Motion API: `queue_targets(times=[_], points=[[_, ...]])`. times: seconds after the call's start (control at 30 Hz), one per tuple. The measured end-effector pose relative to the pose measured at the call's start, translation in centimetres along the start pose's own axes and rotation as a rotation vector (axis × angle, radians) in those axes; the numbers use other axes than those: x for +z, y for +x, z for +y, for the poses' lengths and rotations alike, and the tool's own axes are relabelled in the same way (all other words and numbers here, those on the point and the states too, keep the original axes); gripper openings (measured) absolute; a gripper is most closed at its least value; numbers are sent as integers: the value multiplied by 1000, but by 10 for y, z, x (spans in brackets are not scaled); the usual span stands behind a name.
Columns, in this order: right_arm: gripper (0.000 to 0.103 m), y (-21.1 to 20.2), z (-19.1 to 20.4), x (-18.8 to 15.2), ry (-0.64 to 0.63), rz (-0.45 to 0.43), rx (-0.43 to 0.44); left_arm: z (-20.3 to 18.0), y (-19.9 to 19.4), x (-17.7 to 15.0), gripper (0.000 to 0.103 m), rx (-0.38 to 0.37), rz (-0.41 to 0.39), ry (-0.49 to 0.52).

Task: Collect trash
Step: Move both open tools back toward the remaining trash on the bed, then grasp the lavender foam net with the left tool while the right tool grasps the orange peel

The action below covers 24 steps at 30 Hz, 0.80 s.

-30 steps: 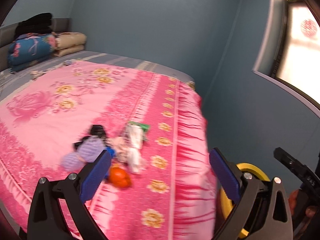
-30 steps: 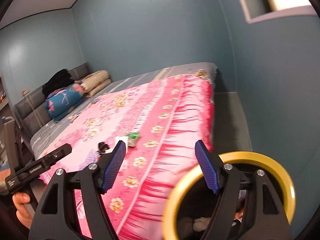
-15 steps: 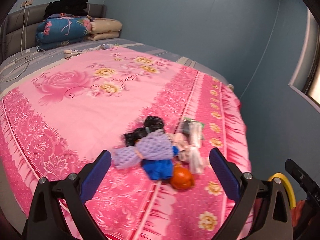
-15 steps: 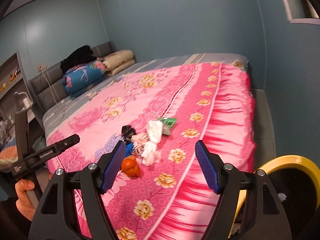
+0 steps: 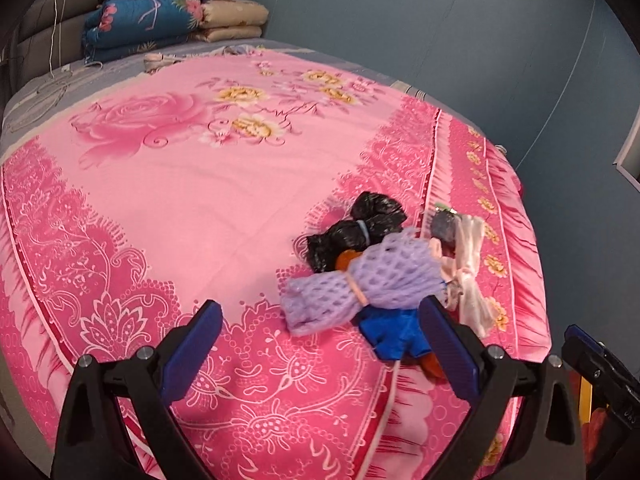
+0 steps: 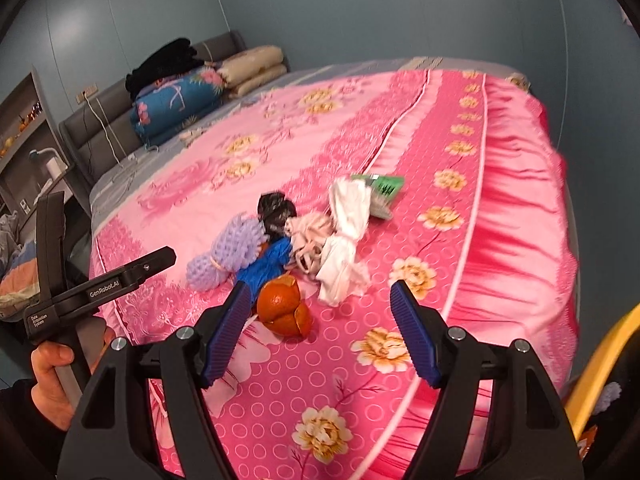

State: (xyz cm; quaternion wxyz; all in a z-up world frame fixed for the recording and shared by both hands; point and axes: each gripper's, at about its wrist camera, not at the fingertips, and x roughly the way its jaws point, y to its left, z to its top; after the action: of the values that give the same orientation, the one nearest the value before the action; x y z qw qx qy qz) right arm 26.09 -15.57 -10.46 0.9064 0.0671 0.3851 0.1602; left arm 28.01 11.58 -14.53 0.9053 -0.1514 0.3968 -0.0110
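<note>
On the pink bedspread, near its foot edge, the trash lies heaped: purple foam net, black bag, blue bag, orange peel, white cloth and green packet. Left gripper and right gripper both hover spread wide and empty. The yellow-rimmed bin holds scraps at the bed's corner

We see a small heap of trash on the pink bed: a lilac foam net tied at its middle, a crumpled black bag touching it behind, a blue wrapper beside it, peeled orange skin nearest the bed's edge, knotted white cloth over pinkish scraps, and a green packet farthest back.
</note>
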Motion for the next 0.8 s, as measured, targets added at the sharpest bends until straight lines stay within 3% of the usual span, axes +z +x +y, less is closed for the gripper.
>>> queue_targets(times=[0.43,0.8], points=[[69,51,5,-9,-11,101,2,1,29,12,95,-21,46,85],[69,70,8,-10,-23,138,1,-7,40,29,95,-180,91,309]])
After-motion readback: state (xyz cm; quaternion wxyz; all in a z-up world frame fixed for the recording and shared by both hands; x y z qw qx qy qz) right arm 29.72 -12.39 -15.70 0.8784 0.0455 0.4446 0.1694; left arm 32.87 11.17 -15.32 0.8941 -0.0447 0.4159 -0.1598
